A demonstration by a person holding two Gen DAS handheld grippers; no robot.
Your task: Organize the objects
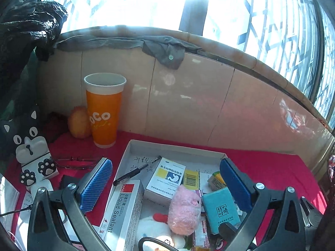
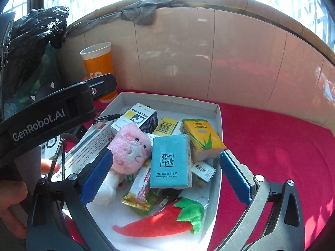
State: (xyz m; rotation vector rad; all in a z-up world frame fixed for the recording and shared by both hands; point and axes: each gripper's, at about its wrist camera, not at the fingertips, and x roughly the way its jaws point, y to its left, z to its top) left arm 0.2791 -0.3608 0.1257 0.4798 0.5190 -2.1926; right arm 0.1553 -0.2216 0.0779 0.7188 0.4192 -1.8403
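Both grippers, left gripper (image 1: 165,185) and right gripper (image 2: 165,176), gape empty over the red cloth (image 2: 272,138) beneath sunlit windows (image 1: 125,0).

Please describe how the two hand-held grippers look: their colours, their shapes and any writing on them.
Each hand-held gripper, left and right, has two flat blue ribbed pads on black and grey curved arms joined by round silver bolts. In the right wrist view the left one's black body bears white "GenRobot.AI" lettering.

Both wrist views close, angled down, sharing white box (image 1: 134,146).
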